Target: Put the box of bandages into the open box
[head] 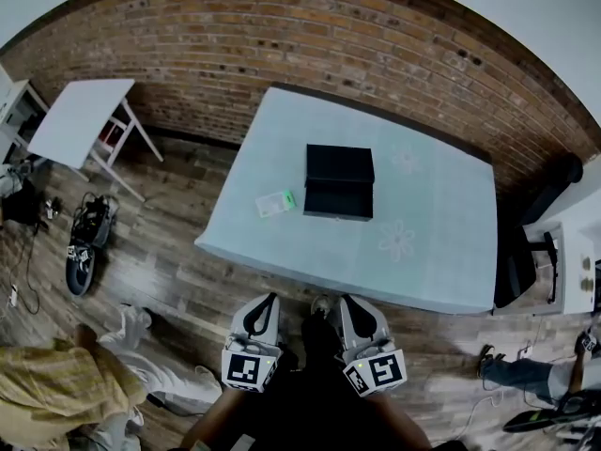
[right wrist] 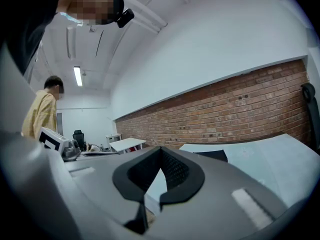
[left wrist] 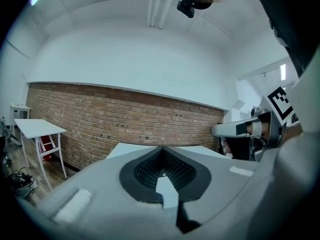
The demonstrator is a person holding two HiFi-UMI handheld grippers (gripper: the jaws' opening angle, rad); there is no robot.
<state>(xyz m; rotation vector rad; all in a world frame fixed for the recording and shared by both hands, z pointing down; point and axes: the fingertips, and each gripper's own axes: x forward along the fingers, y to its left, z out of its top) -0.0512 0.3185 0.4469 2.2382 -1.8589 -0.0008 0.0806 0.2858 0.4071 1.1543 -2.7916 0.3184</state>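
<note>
The bandage box (head: pixel 276 202), small and white with a green end, lies on the pale blue table (head: pixel 432 242). Just to its right stands the black open box (head: pixel 339 181), whose dark edge also shows in the right gripper view (right wrist: pixel 212 155). Both grippers hang close to my body, short of the table's near edge and far from both boxes. My left gripper (head: pixel 268 301) (left wrist: pixel 162 156) has its jaws together with nothing in them. My right gripper (head: pixel 340 301) (right wrist: pixel 160 156) is likewise shut and empty.
A brick wall (head: pixel 310 54) runs behind the table. A white folding table (head: pixel 80 120) stands at the left, with bags and cables (head: pixel 89 238) on the wood floor. A person in yellow (head: pixel 56 383) crouches at the lower left. A black chair (head: pixel 526 261) sits at the right.
</note>
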